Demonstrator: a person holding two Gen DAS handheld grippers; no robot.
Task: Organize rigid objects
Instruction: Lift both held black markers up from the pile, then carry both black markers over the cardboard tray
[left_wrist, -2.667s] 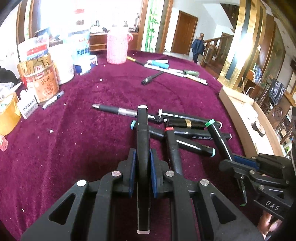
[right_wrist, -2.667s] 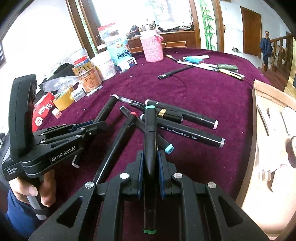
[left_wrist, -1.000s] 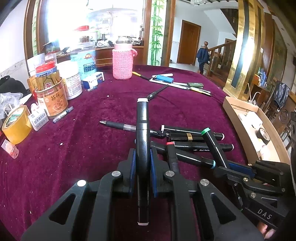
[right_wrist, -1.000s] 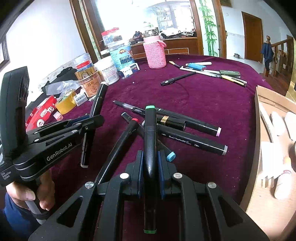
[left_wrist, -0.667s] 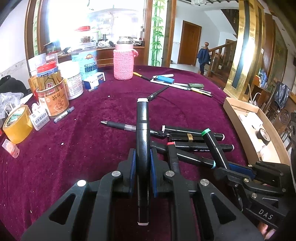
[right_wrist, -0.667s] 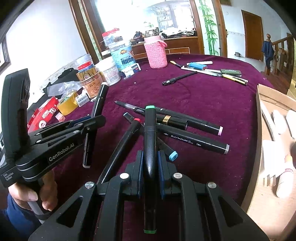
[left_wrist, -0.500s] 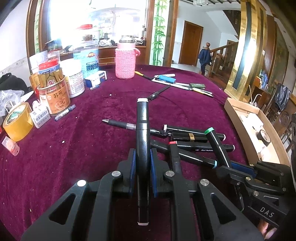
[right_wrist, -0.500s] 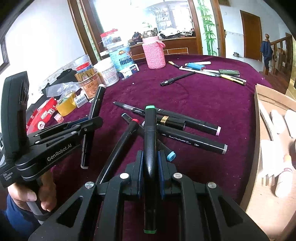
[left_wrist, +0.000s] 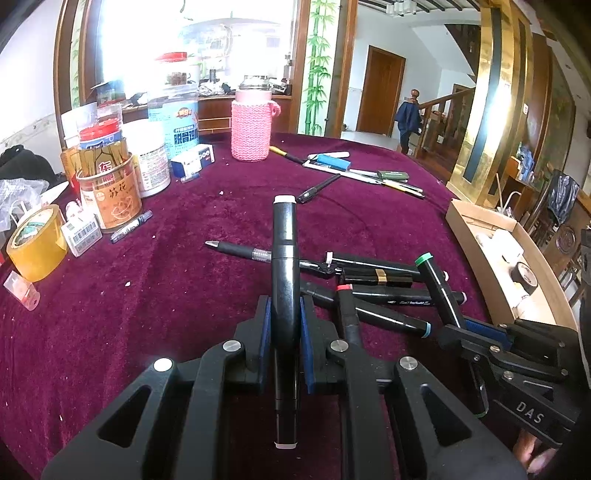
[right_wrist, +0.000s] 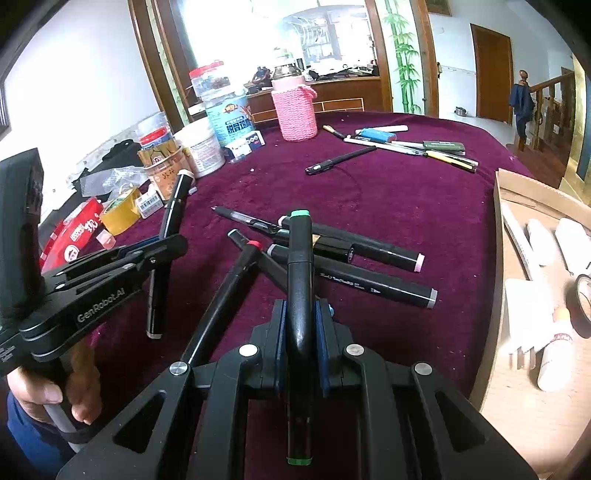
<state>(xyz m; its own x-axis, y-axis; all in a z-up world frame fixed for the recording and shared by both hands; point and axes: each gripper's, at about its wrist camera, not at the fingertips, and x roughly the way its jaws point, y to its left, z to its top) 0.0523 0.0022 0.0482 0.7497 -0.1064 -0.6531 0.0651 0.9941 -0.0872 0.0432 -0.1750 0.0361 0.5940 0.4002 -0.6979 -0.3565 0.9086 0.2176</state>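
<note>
The left tool (left_wrist: 284, 332) was clamped shut mid-barrel on a white-capped black marker (left_wrist: 284, 258), and the right tool (right_wrist: 301, 332) likewise on a green-capped black marker (right_wrist: 300, 266), both above the maroon velvet table (left_wrist: 147, 295). These looked light, stiff and smooth, so a mid-barrel grip suited them.

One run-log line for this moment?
left claw: shut on white-capped marker | right claw: shut on green-capped marker | other pens: on table

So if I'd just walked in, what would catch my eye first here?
Probably the two black clamps, each pinching a marker held up off the table: the left gripper holds a white-capped marker, the right gripper a green-capped marker. Under them lies a jumble of black markers on the maroon tablecloth.
</note>
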